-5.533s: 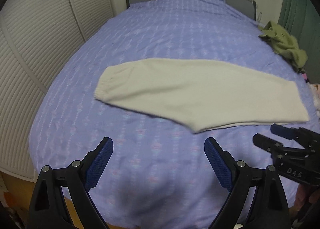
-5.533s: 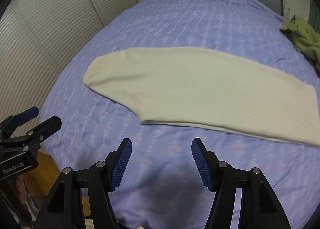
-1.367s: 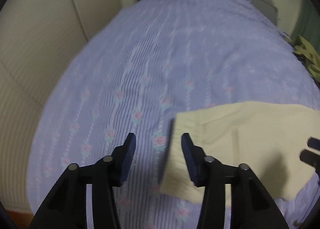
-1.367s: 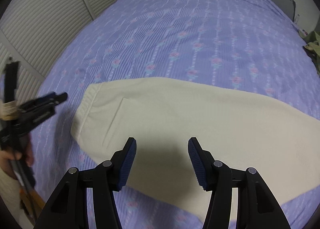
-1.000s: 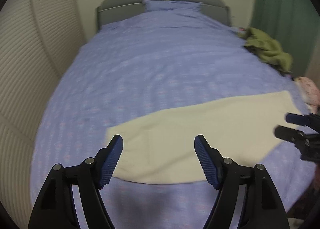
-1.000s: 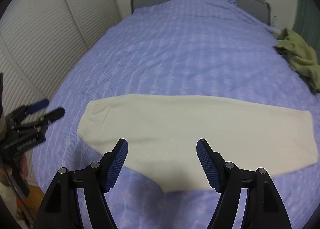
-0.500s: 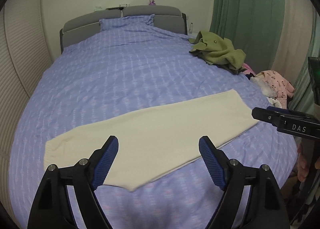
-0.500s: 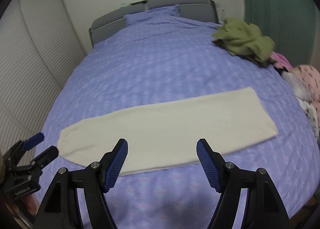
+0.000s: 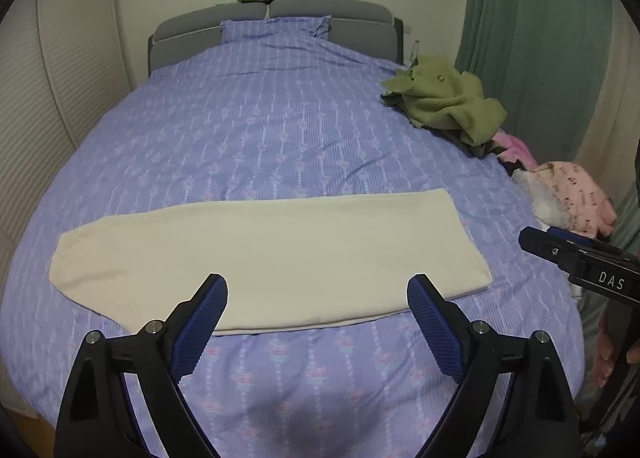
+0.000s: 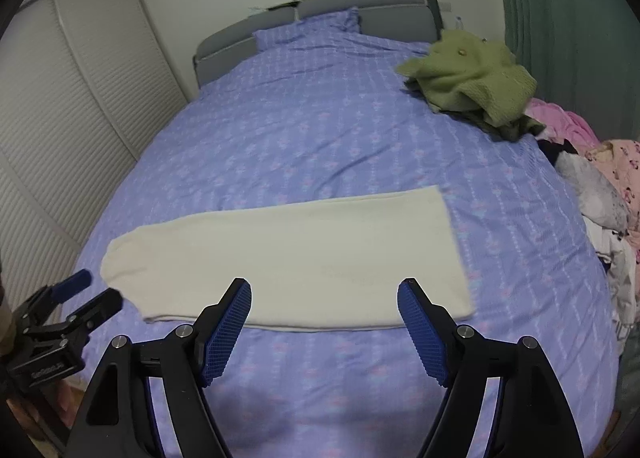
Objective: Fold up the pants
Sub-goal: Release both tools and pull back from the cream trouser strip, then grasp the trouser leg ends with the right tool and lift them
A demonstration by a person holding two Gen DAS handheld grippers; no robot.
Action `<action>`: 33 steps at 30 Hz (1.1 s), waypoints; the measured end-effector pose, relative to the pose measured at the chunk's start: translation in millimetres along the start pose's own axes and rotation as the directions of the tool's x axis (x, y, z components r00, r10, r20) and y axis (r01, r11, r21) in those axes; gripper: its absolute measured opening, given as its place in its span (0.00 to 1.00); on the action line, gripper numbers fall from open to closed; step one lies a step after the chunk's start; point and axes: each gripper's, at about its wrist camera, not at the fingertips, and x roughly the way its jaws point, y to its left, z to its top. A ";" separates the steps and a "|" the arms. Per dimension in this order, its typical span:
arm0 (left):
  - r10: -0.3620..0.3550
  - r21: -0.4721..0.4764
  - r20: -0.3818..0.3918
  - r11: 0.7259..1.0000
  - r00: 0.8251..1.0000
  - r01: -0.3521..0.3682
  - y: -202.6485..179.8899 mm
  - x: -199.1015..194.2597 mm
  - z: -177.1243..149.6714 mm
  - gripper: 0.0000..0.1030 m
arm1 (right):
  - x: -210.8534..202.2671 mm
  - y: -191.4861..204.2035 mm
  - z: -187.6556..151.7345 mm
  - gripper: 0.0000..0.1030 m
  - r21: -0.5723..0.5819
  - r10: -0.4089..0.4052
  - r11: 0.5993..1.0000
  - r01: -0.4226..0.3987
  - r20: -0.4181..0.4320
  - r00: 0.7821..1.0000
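Note:
Cream pants (image 9: 264,254), folded lengthwise into one long strip, lie flat across the near part of a bed with a purple cover (image 9: 280,130). They also show in the right wrist view (image 10: 292,254). My left gripper (image 9: 316,310) is open and empty, held above the near edge of the pants. My right gripper (image 10: 324,314) is open and empty, also just short of the pants. Each gripper shows at the side of the other's view: the right one (image 9: 560,250) and the left one (image 10: 86,294).
A green garment (image 9: 440,98) lies in a heap at the bed's far right, with pink clothes (image 9: 572,190) piled off the right edge. A grey headboard (image 9: 272,18) and pillow stand at the far end. Louvred wardrobe doors (image 10: 60,138) run along the left.
Both grippers pulled back from the pants and swung right. The views now take in the whole strip and the bed's right side.

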 end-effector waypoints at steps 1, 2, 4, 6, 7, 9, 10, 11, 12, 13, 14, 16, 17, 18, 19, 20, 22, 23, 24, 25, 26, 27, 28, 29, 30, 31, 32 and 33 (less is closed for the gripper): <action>0.008 0.007 -0.001 1.000 1.000 -0.008 -11.7 6.4 3.5 0.89 | 3.9 -12.1 2.1 0.75 0.003 -0.002 1.000 0.002 -0.004 1.000; 0.015 0.017 -0.004 1.000 1.000 -0.015 -25.3 14.4 8.0 0.90 | 9.7 -28.0 4.1 0.75 0.013 -0.006 1.000 0.006 -0.010 1.000; 0.021 0.033 -0.007 0.999 1.000 -0.021 -42.5 29.3 14.7 0.90 | 20.6 -52.4 7.6 0.75 0.033 0.009 0.999 -0.009 -0.017 1.000; 0.039 0.047 -0.009 0.998 0.999 -0.038 -60.7 50.9 22.3 0.90 | 37.1 -74.7 10.7 0.75 0.044 0.016 0.999 -0.015 -0.014 1.000; 0.047 0.048 -0.013 0.998 0.999 -0.046 -67.9 60.2 24.7 0.90 | 44.8 -84.3 11.2 0.75 0.048 0.015 0.999 -0.014 -0.016 1.000; 0.068 0.056 -0.036 0.996 0.997 -0.066 -81.9 85.1 28.5 0.90 | 67.4 -105.5 12.8 0.75 0.068 0.029 0.997 -0.027 -0.026 0.999; 0.072 0.057 -0.046 0.996 0.996 -0.069 -87.3 94.3 28.8 0.90 | 75.8 -112.3 12.9 0.75 0.077 0.045 0.996 -0.042 -0.032 0.999; 0.076 0.062 -0.056 0.995 0.996 -0.073 -93.4 107.5 28.6 0.90 | 87.5 -120.7 12.3 0.75 0.088 0.062 0.994 -0.058 -0.038 0.997; 0.082 0.072 -0.064 0.994 0.995 -0.077 -100.1 119.3 28.2 0.90 | 100.3 -129.9 11.3 0.75 0.101 0.071 0.993 -0.066 -0.046 0.996; 0.085 0.083 -0.070 0.993 0.994 -0.079 -104.3 127.9 27.6 0.90 | 110.6 -136.5 9.4 0.74 0.109 0.081 0.991 -0.075 -0.054 0.995; 0.088 0.100 -0.077 0.992 0.993 -0.081 -109.9 138.2 26.8 0.90 | 122.7 -144.4 7.3 0.74 0.121 0.089 0.989 -0.081 -0.063 0.994; 0.097 0.138 -0.081 0.987 0.992 -0.085 -122.7 158.0 25.5 0.90 | 145.8 -160.2 2.2 0.69 0.155 0.099 0.984 -0.085 -0.082 0.992; 0.104 0.160 -0.080 0.983 0.991 -0.090 -129.7 168.7 24.3 0.90 | 157.0 -168.2 -0.2 0.65 0.173 0.113 0.980 -0.096 -0.092 0.989; 0.104 0.172 -0.079 0.981 0.992 -0.089 -135.5 176.5 24.3 0.90 | 168.3 -175.7 -3.1 0.63 0.197 0.125 0.975 -0.103 -0.102 0.987; 0.104 0.181 -0.079 0.979 0.991 -0.089 -139.4 182.4 23.8 0.90 | 179.0 -182.4 -6.0 0.63 0.219 0.143 0.969 -0.117 -0.110 0.984; 0.104 0.185 -0.082 0.979 0.991 -0.087 -142.8 188.0 23.4 0.90 | 184.9 -186.2 -7.7 0.61 0.227 0.148 0.967 -0.120 -0.111 0.983; 0.092 0.185 -0.093 0.980 0.991 -0.074 -150.4 199.8 22.1 0.90 | 198.6 -197.6 -12.3 0.61 0.251 0.146 0.961 -0.116 -0.104 0.984; 0.091 0.185 -0.094 0.980 0.991 -0.072 -152.2 202.6 22.0 0.90 | 202.7 -201.1 -14.3 0.61 0.261 0.154 0.958 -0.123 -0.104 0.983; 0.090 0.185 -0.093 0.980 0.992 -0.072 -155.2 206.4 21.6 0.90 | 209.6 -206.7 -16.6 0.61 0.281 0.169 0.950 -0.133 -0.108 0.980; 0.090 0.188 -0.093 0.980 0.992 -0.071 -157.5 209.8 20.8 0.90 | 212.8 -208.8 -17.7 0.60 0.292 0.188 0.945 -0.150 -0.109 0.976; 0.090 0.189 -0.094 0.979 0.991 -0.071 -159.5 212.7 20.5 0.90 | 217.6 -211.2 -19.3 0.59 0.299 0.213 0.939 -0.172 -0.109 0.971; 0.091 0.189 -0.097 0.979 0.991 -0.072 -161.8 216.9 20.1 0.90 | 222.9 -213.9 -20.7 0.59 0.302 0.225 0.936 -0.182 -0.113 0.968; 0.092 0.189 -0.101 0.979 0.991 -0.072 -163.8 221.2 20.3 0.90 | 227.7 -216.7 -22.2 0.59 0.309 0.229 0.933 -0.183 -0.117 0.966; 0.093 0.189 -0.107 0.979 0.990 -0.072 -165.7 225.8 20.3 0.90 | 232.0 -219.1 -24.3 0.59 0.320 0.238 0.928 -0.190 -0.117 0.964; 0.092 0.186 -0.114 0.980 0.989 -0.069 -167.2 230.5 20.5 0.90 | 237.2 -222.4 -27.2 0.59 0.339 0.255 0.919 -0.203 -0.115 0.960; 0.088 0.180 -0.124 0.982 0.988 -0.065 -168.9 235.4 21.1 0.90 | 241.5 -225.5 -30.4 0.59 0.354 0.270 0.910 -0.215 -0.111 0.956; 0.081 0.173 -0.134 0.983 0.988 -0.057 -170.3 238.5 21.5 0.90 | 245.1 -228.7 -33.2 0.59 0.370 0.290 0.899 -0.234 -0.103 0.952; 0.074 0.168 -0.139 0.985 0.988 -0.050 -171.2 240.0 21.5 0.90 | 247.6 -232.1 -36.6 0.59 0.389 0.313 0.885 -0.256 -0.089 0.946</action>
